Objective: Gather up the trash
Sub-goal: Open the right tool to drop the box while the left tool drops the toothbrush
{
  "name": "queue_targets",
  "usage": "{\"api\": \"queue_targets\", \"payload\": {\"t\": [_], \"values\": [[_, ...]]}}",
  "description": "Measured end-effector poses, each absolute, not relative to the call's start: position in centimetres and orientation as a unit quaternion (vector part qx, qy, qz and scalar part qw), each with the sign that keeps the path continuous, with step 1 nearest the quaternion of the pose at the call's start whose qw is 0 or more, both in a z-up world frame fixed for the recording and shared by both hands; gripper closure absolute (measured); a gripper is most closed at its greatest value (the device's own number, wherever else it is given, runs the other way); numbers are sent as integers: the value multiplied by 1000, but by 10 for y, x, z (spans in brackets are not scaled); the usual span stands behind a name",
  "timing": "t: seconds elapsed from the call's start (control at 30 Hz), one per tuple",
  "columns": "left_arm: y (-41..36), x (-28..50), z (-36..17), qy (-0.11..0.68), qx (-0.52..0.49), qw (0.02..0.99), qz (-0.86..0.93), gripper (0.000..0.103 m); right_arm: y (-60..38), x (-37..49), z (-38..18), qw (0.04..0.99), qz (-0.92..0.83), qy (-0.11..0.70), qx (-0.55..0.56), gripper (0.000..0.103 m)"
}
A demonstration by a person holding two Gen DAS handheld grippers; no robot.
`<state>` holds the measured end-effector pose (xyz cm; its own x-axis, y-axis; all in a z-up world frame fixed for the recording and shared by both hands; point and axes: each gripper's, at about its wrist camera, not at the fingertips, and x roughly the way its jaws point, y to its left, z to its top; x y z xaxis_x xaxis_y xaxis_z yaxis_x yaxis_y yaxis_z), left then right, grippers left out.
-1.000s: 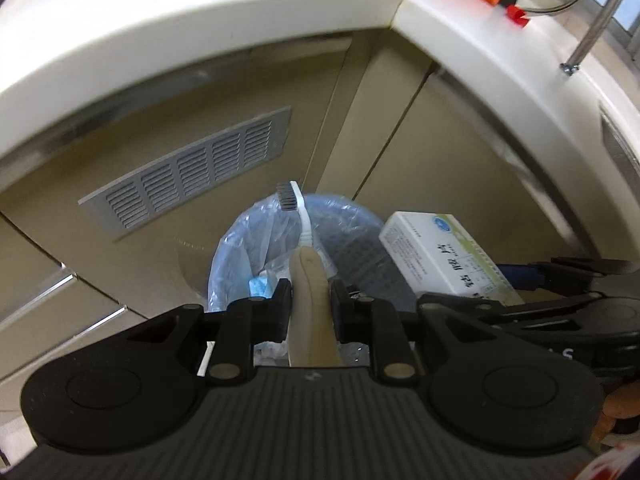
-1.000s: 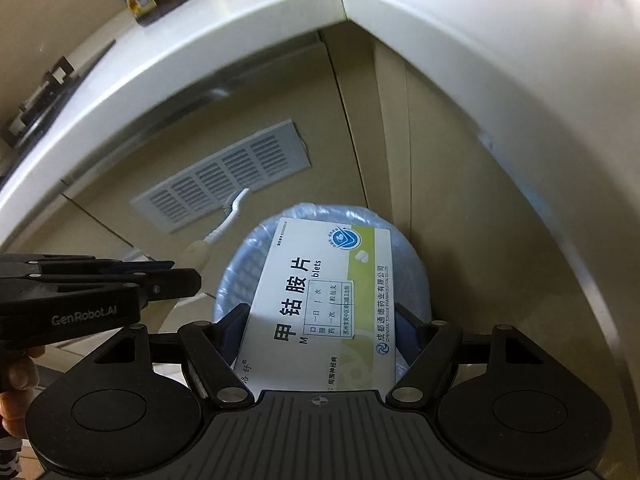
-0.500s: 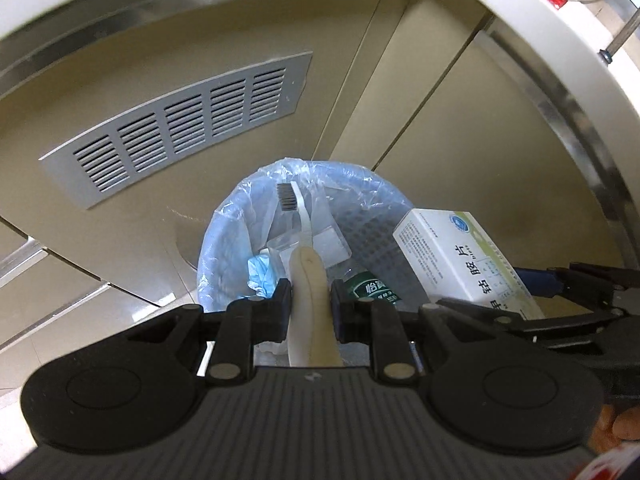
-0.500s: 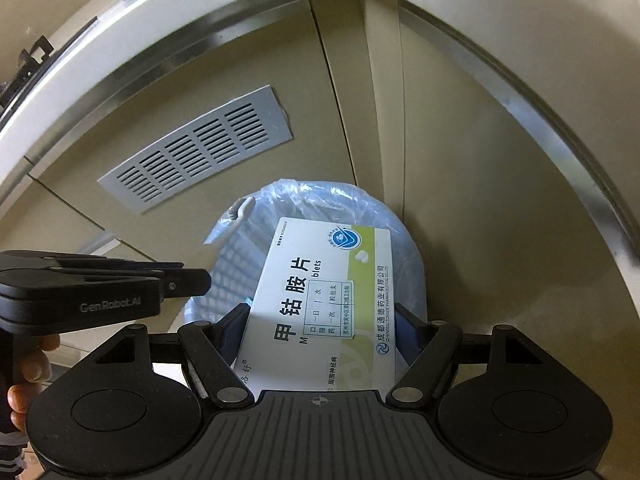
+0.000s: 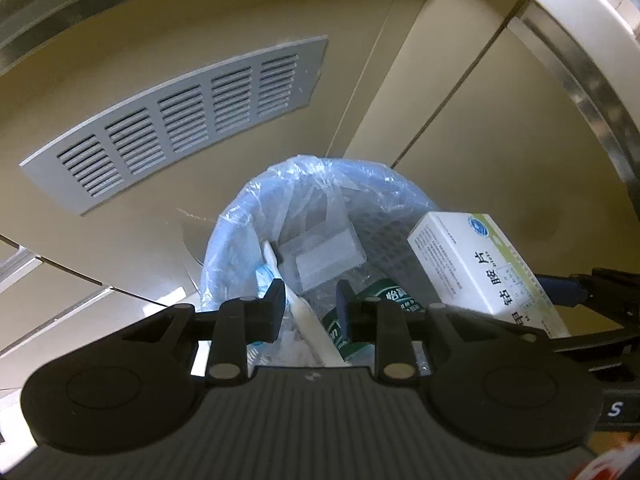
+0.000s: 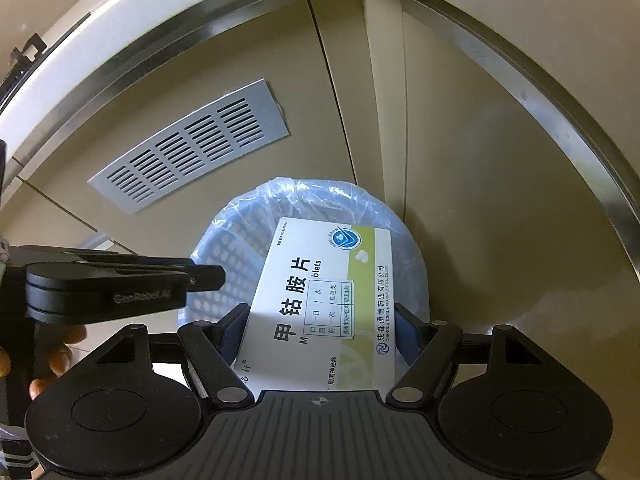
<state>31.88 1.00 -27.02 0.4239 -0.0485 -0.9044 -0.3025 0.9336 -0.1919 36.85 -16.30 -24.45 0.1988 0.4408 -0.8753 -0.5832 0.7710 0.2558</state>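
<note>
Beige cupboard doors stand behind the trash basket [image 5: 320, 216]. Over the basket, the left gripper [image 5: 310, 300] is letting go: its jaws are opening around the toothbrush [image 5: 308, 320]. Beside it, the right gripper [image 6: 320, 320] squeezes the medicine box [image 6: 324, 300].

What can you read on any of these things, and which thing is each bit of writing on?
"甲钴胺片": large characters on the white medicine box, held in the right gripper above the bin.
"blets": beside them, the word's start is covered.
"成都通德药业有限公司": along the box's green edge.
"GenRobot.AI": side of the left gripper, blurred.
"S": a black part at the left view's edge.
Green packet and the box's small print: unreadable.
</note>
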Motion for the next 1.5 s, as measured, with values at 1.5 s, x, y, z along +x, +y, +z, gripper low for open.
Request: {"api": "queue_targets", "payload": {"t": [1.5], "values": [[60,275,-244,516,-171,832,111,79,-113,360,-264,774,339,527,-91,28]]}}
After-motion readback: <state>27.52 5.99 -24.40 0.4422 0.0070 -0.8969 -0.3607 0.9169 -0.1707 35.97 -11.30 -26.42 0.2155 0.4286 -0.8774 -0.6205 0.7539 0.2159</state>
